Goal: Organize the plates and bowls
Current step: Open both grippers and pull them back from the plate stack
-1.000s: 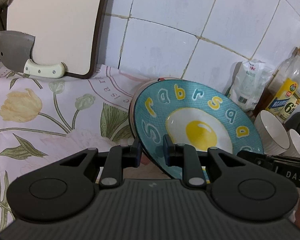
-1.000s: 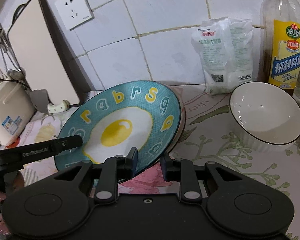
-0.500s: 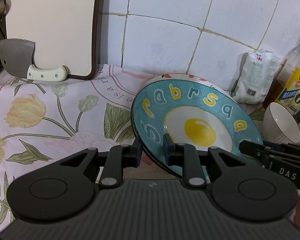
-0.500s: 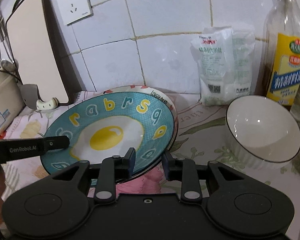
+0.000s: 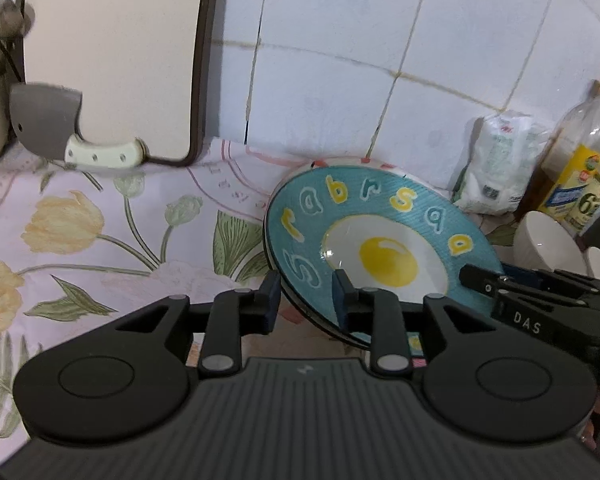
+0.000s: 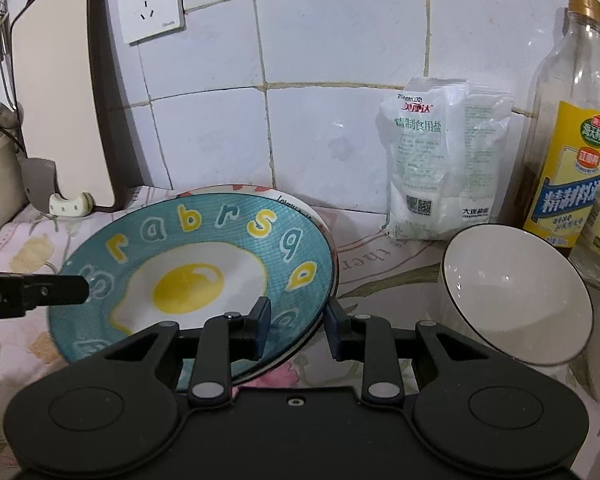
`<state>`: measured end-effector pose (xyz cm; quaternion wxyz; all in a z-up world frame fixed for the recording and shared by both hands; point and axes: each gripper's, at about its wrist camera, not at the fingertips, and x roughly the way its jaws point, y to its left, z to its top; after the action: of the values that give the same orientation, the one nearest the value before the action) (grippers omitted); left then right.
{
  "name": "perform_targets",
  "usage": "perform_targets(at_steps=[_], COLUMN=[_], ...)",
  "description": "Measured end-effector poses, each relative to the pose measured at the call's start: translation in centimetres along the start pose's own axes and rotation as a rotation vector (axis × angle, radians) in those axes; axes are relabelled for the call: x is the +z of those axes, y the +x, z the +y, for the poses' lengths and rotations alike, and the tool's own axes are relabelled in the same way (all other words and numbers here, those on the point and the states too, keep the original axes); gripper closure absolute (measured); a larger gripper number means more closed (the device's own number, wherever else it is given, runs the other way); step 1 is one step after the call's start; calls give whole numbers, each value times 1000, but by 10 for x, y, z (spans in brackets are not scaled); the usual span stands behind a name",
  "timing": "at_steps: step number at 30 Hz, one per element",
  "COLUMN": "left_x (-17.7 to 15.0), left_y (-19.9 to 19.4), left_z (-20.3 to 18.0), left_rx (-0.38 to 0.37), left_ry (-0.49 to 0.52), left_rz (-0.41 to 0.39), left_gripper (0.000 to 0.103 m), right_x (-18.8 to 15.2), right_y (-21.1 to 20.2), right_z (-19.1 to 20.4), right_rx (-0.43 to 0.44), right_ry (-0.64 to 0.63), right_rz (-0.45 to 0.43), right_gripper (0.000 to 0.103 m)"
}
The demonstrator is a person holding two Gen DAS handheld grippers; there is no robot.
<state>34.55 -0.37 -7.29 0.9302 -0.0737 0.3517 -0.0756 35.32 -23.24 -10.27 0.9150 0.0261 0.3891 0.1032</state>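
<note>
Left tongs [image 5: 304,300] and right tongs [image 6: 296,324], just easing open, straddle plate [image 6: 220,240] seemingly lettered "rabrs".

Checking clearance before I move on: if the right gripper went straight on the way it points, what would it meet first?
The teal fried-egg plate, whose near rim already sits between the right gripper jaws. Beyond it, probably the tiled wall; depth is unclear.

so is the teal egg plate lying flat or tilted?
Tilted. The teal egg plate rests on the plate beneath, its near rim raised off the floral cloth in the left wrist view.
</note>
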Motion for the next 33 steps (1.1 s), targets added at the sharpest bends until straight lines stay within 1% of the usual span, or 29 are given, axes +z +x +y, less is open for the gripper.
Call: perform_targets(at_steps=[1, 2, 6, 11, 13, 16, 18, 20, 21, 25, 27, 28, 33], left_x=[0, 0, -5, -15, -19, -25, -29, -34, -38, -49, -55, -58, -72], left_y=[-10, -19, -57, -101, -119, -142, -157, -174, -183, -211, -223, -228, -244], left_z=[-1, -2, -7, -17, -20, -24, -27, -32, -35, -46, -51, -53, -65], left_rx=[-6, -7, -10, -29, -48, -82, -98, -103, -107, -124, -138, -143, -156], left_ry=[13, 24, 76, 126, 133, 140, 151, 173, 189, 236, 258, 267, 305], left_rz=[-20, -34, -82, -93, -88, -77, -84, -93, -100, -118, -126, -128, -135], left_gripper=[72, 69, 64, 62, 61, 57, 55, 53, 52, 50, 44, 43, 40], right_x=[-1, -1, -3, -8, -12, -16, -20, -23, -25, -34, -39, -42, -55], right_y=[-7, -14, -53, -104, -124, -149, -166, -182, -189, -221, -234, -241, -267], right_z=[0, -1, 0, 9, 12, 16, 17, 17, 17, 17, 17, 17, 15], right_rx=[10, 23, 85, 139, 155, 169, 177, 185, 189, 191, 194, 193, 180], right_ry=[9, 14, 21, 2, -8, -37, -54, -73, -83, -123, -153, -166, -200], right_rz=[-8, -18, -66, -103, -102, -95, -97, -102, -105, -127, -139, -146, -167], right_gripper=[67, 67, 67, 67, 67, 67, 65, 59, 58, 48, 44, 41, 39])
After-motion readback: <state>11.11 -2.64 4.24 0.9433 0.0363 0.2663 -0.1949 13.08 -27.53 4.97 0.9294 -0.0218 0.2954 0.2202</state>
